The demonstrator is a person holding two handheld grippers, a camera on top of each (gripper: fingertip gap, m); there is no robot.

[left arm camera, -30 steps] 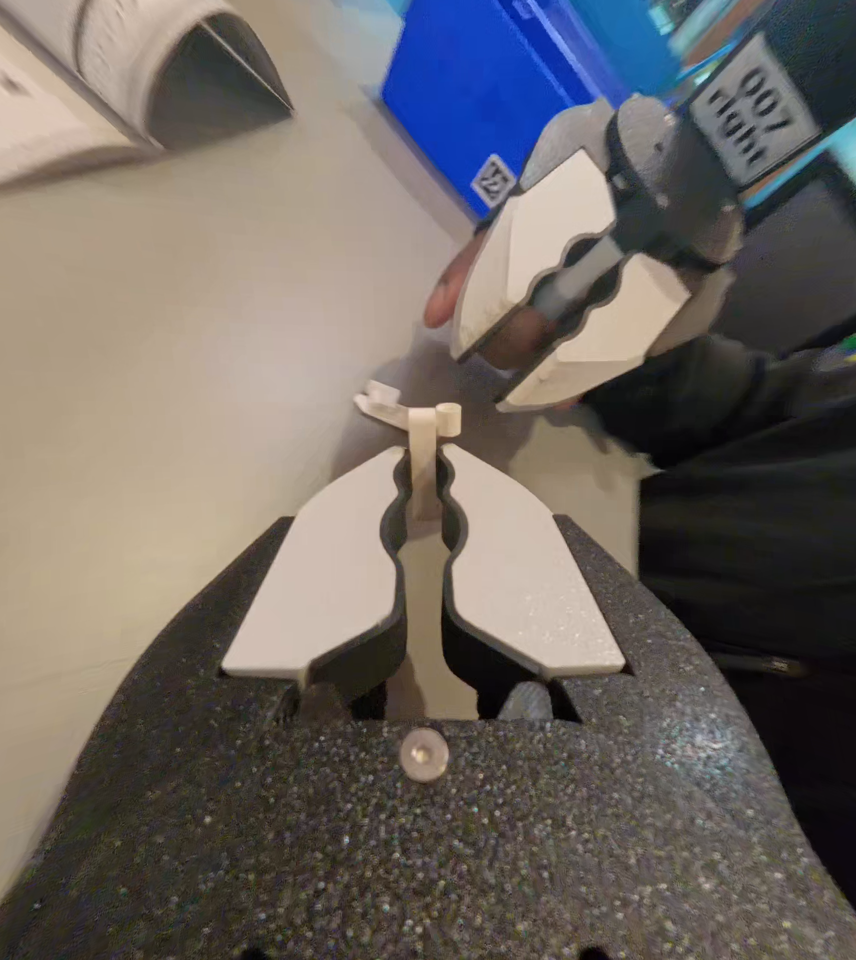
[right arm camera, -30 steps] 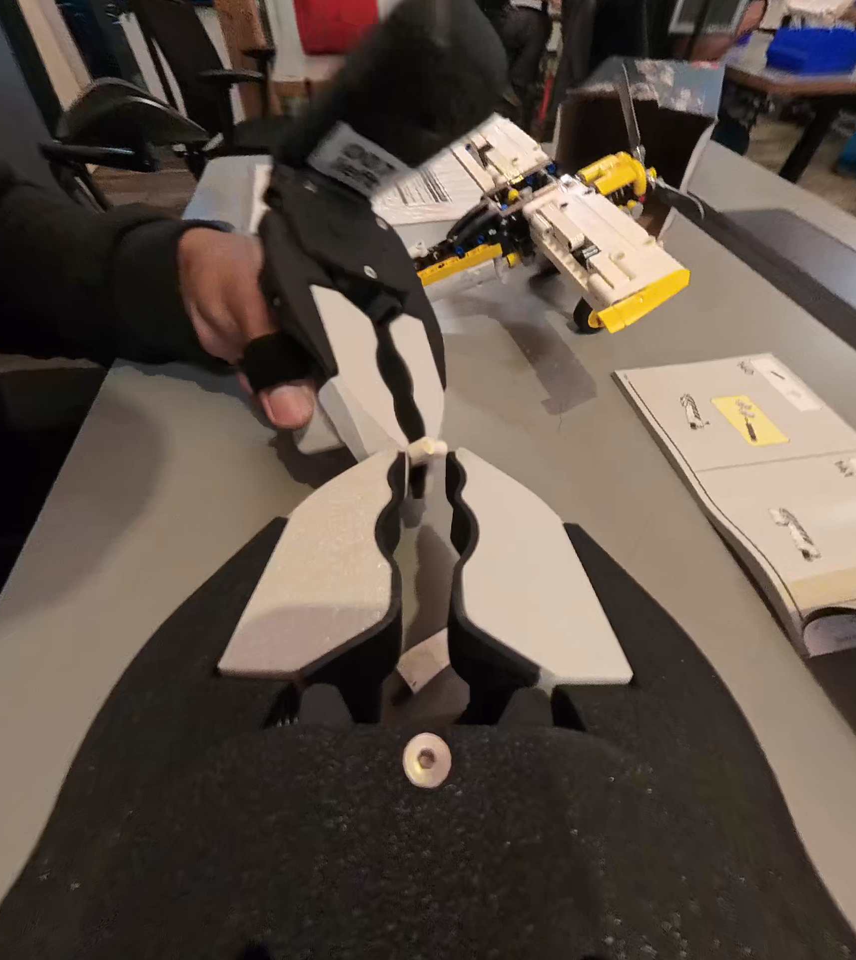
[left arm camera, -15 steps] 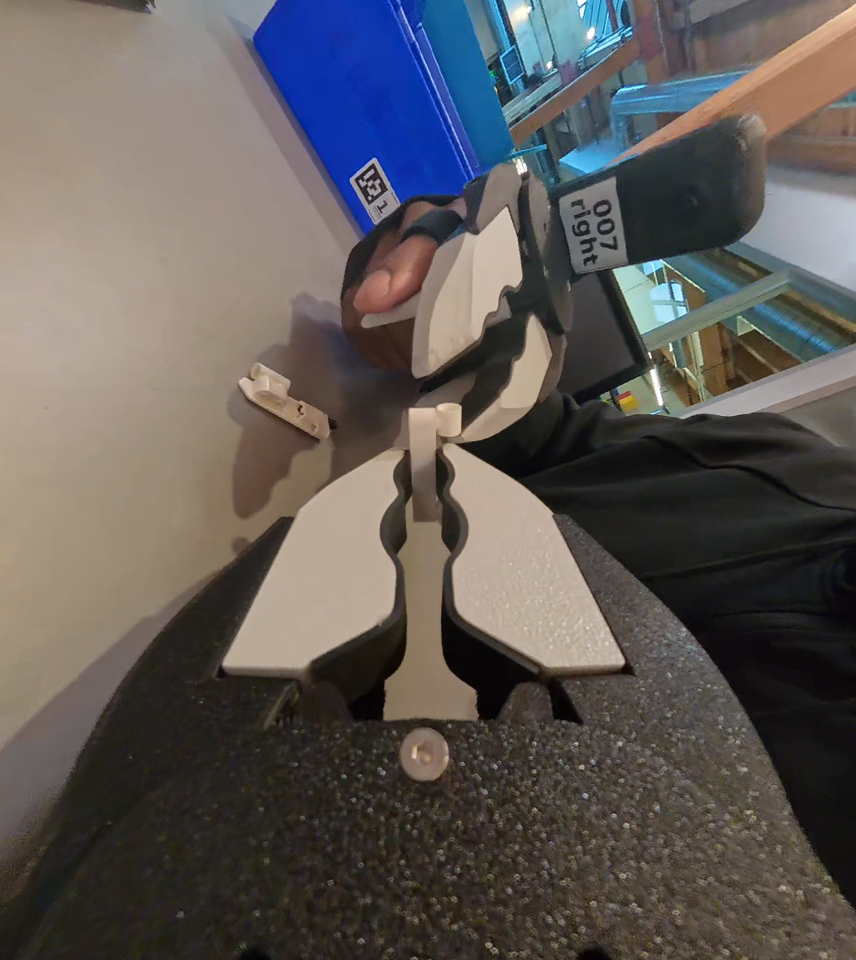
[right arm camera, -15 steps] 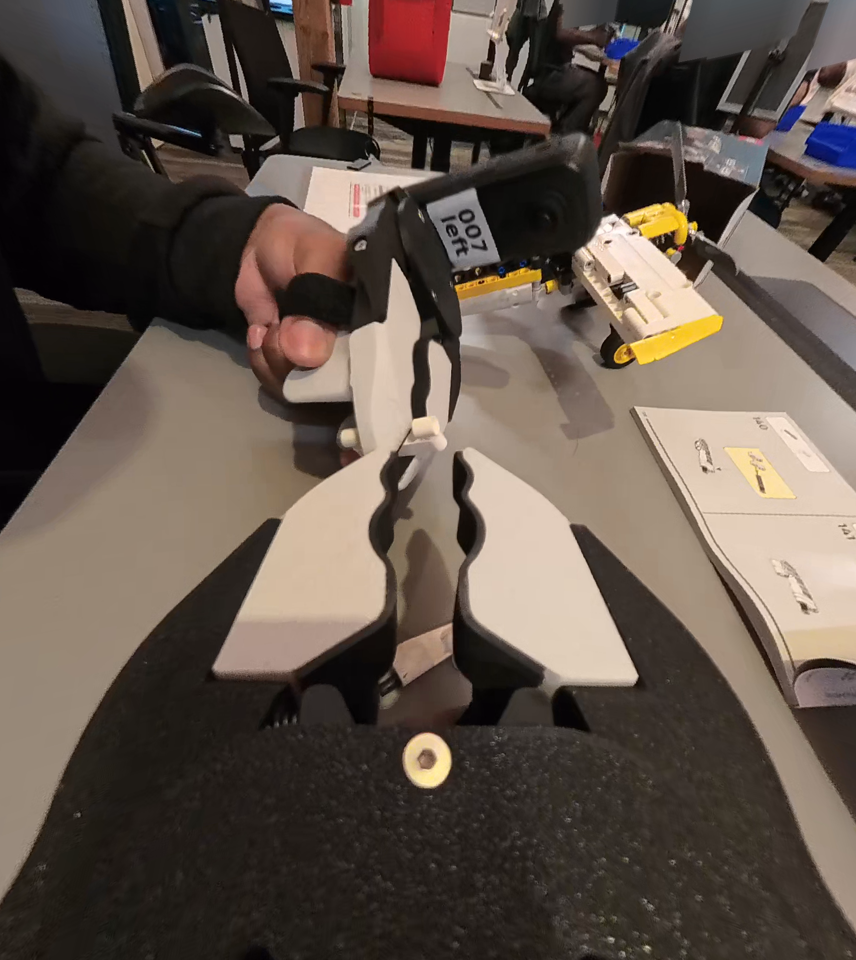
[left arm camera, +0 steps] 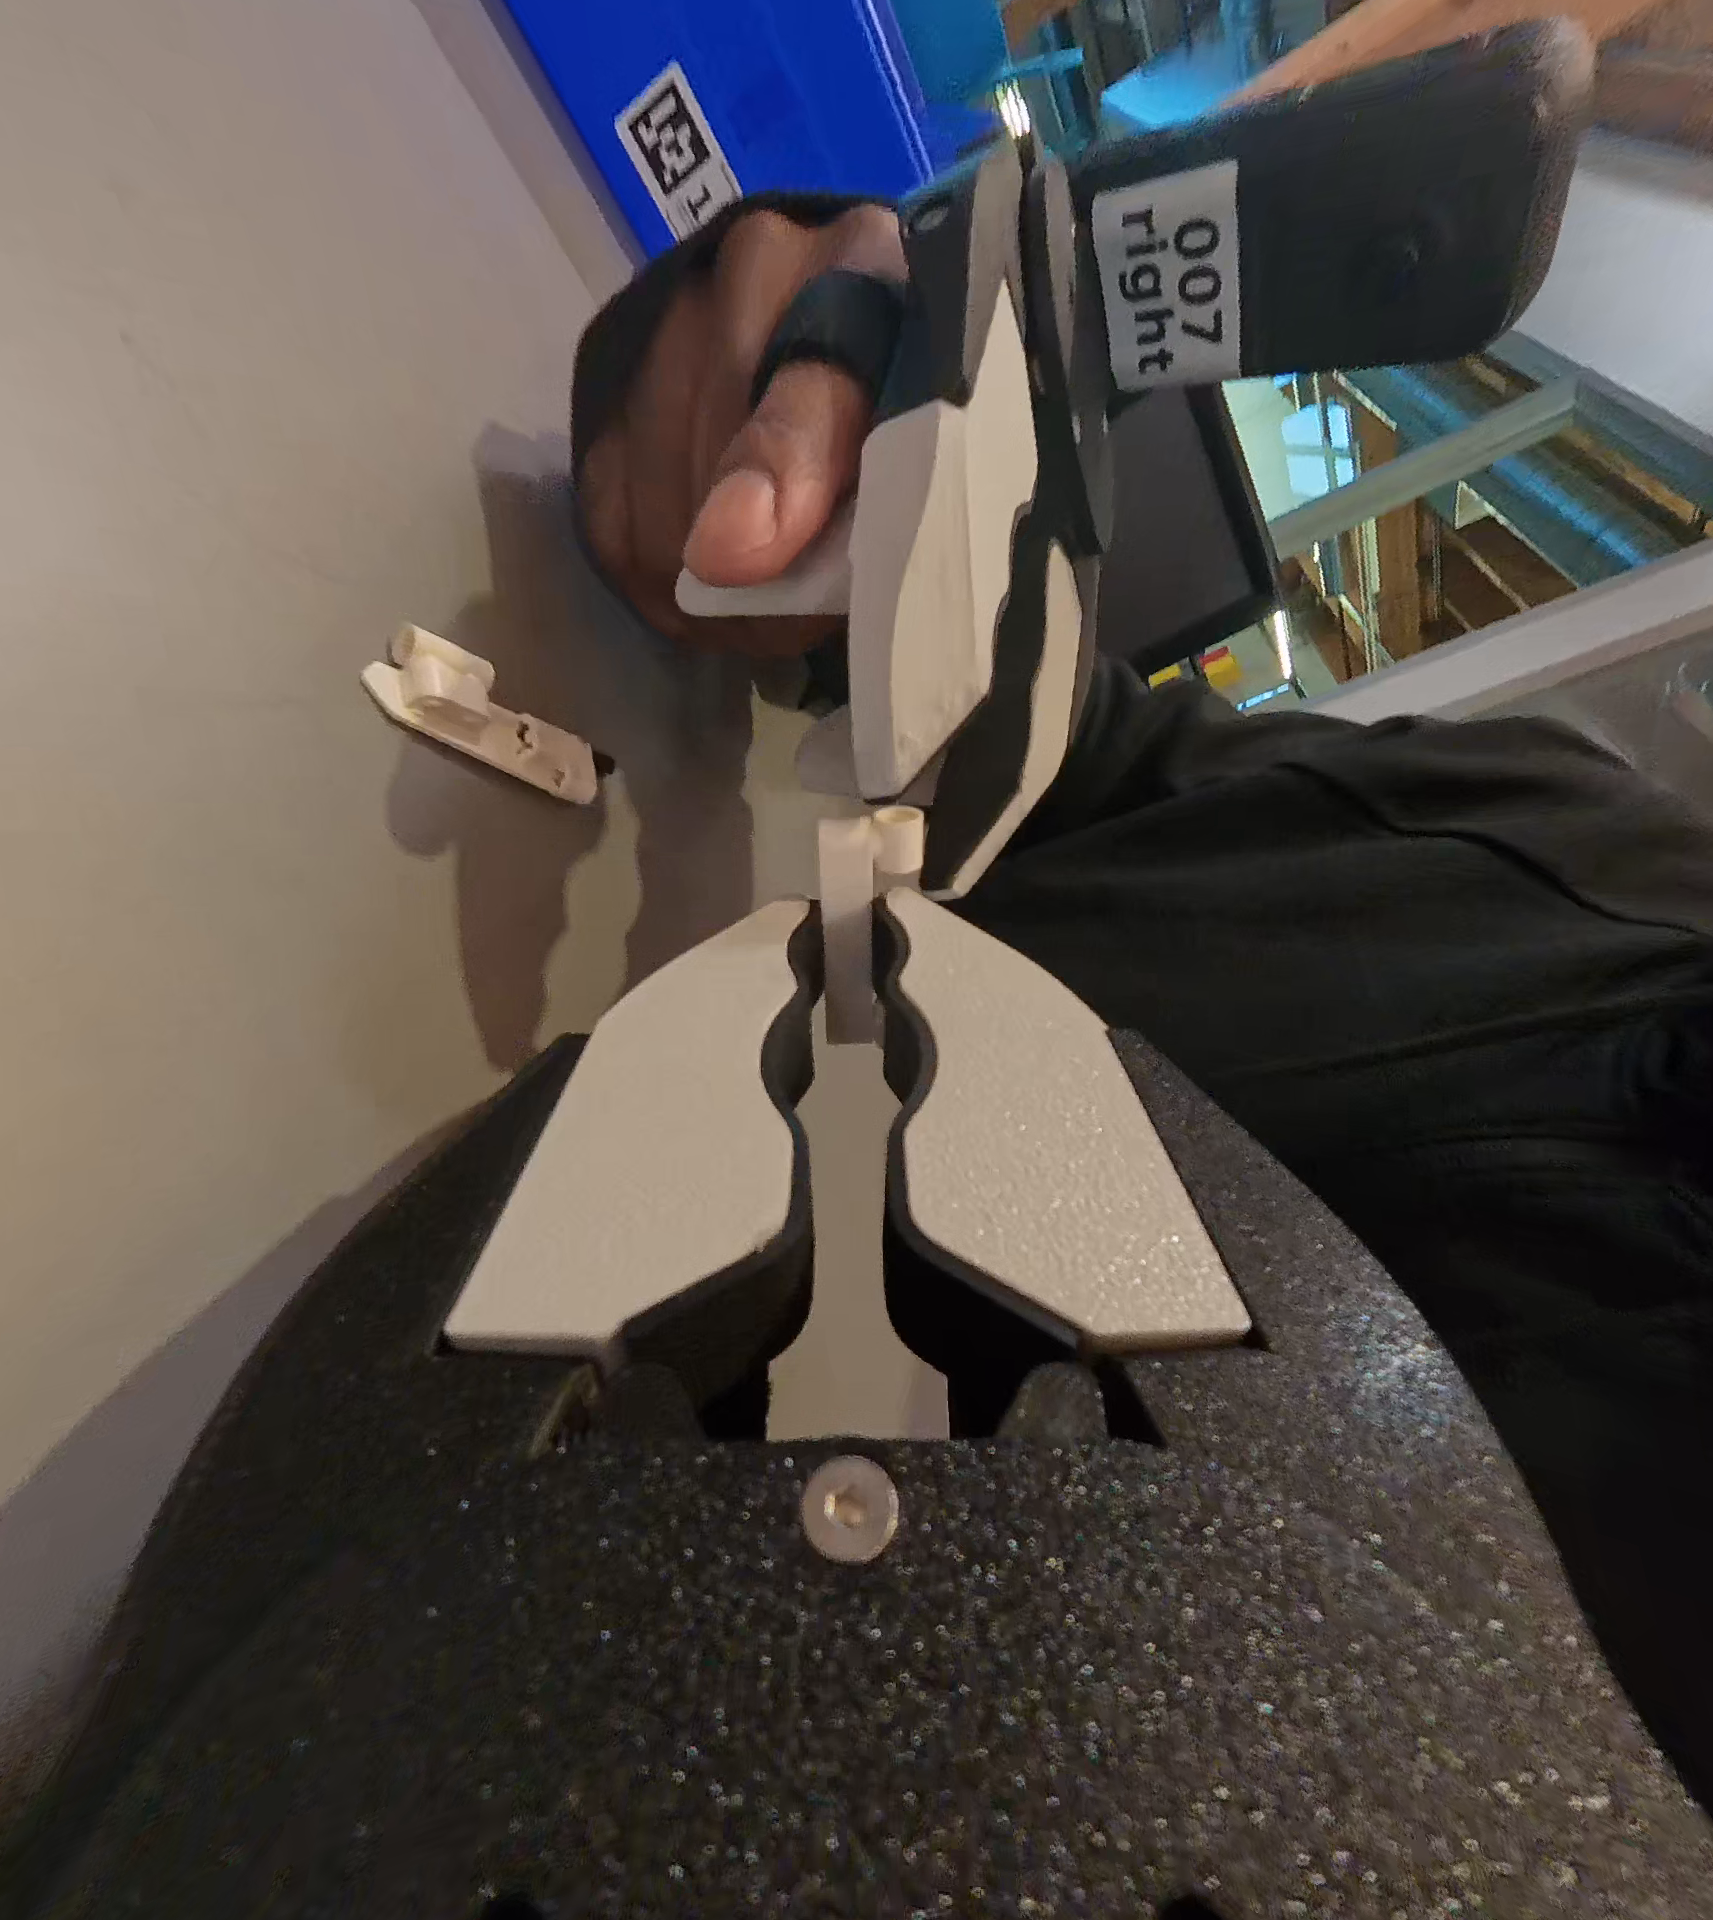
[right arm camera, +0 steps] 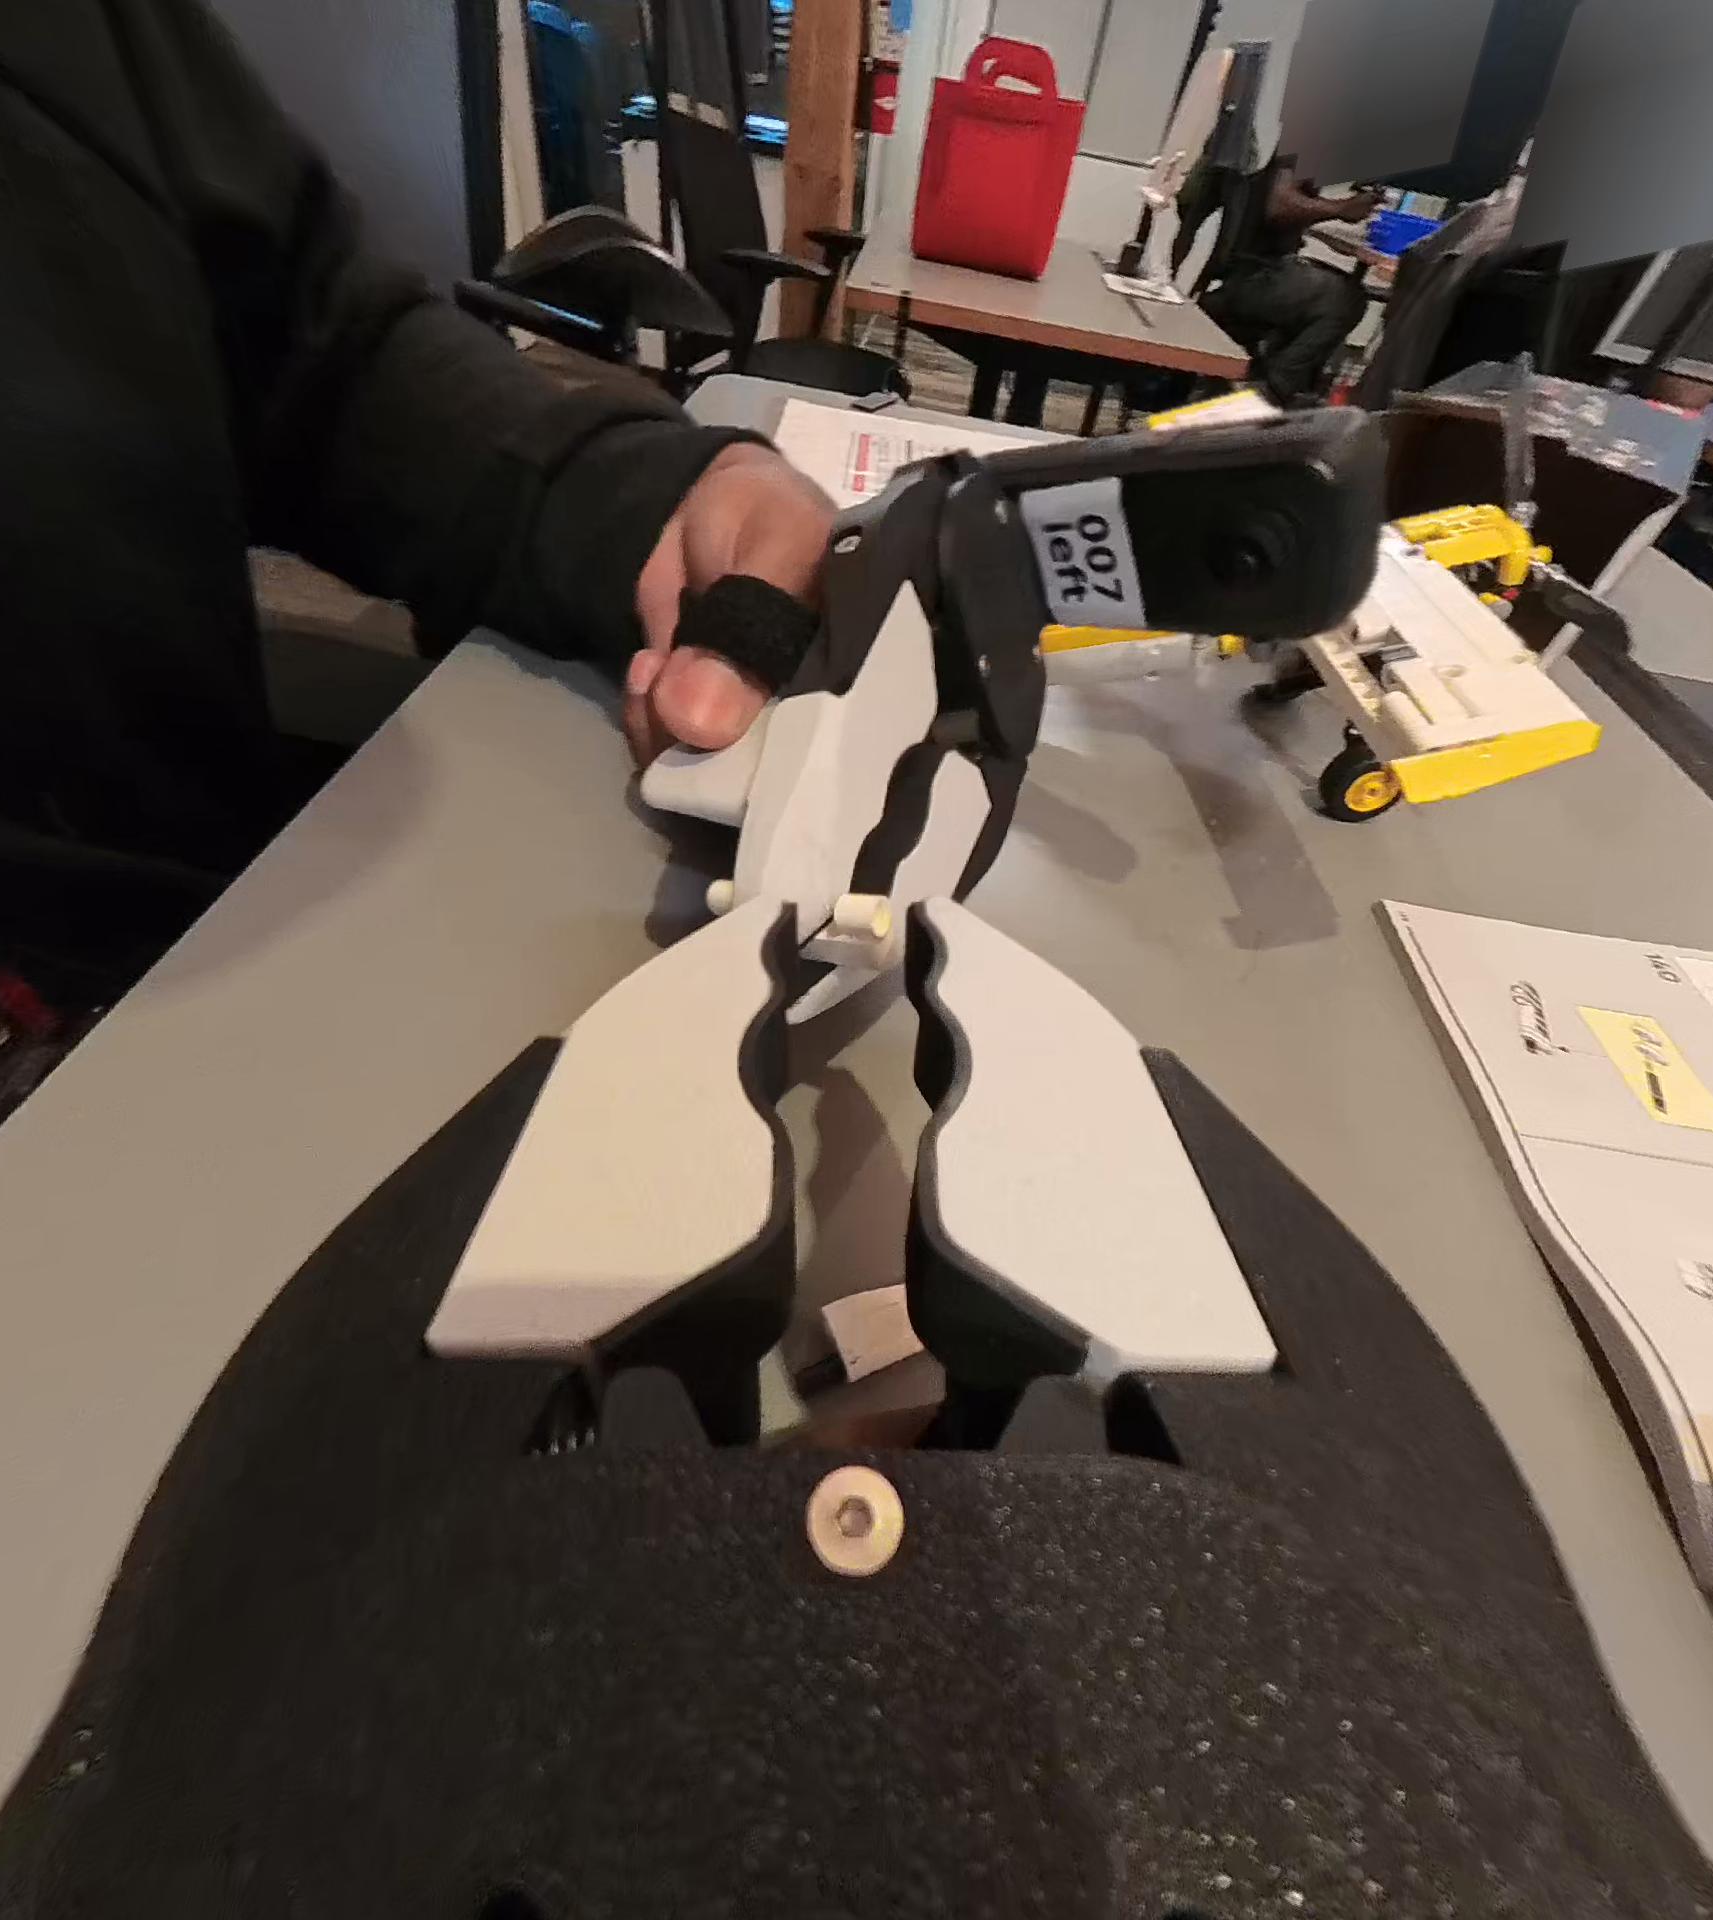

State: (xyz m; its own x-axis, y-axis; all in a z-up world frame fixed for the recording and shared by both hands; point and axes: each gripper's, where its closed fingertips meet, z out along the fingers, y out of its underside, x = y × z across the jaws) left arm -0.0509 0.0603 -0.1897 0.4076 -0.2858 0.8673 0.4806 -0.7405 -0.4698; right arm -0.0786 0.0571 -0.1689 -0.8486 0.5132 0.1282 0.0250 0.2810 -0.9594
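The left gripper grips a small white plastic piece edge-on, its two fingers pressed against the flat sides of the strip. The piece's upper end, carrying a short round peg, sticks out just beyond the fingertips.

The right gripper is released, its fingers standing apart. In the right wrist view the white piece and its peg lie in the gap at the fingertips, with clear space on the side of the right finger; whether the left finger touches the piece cannot be told. In the left wrist view the right gripper's fingertips sit just beside the peg, coming in from above.

A second white flat part lies on the grey worktop to the left of the left gripper's fingers, well apart from them. Ahead of the right gripper's fingers and to their right stands a yellow-and-white brick-built model, and nearer on the right lies an open instruction booklet. A blue bin stands beyond the left gripper's fingers.
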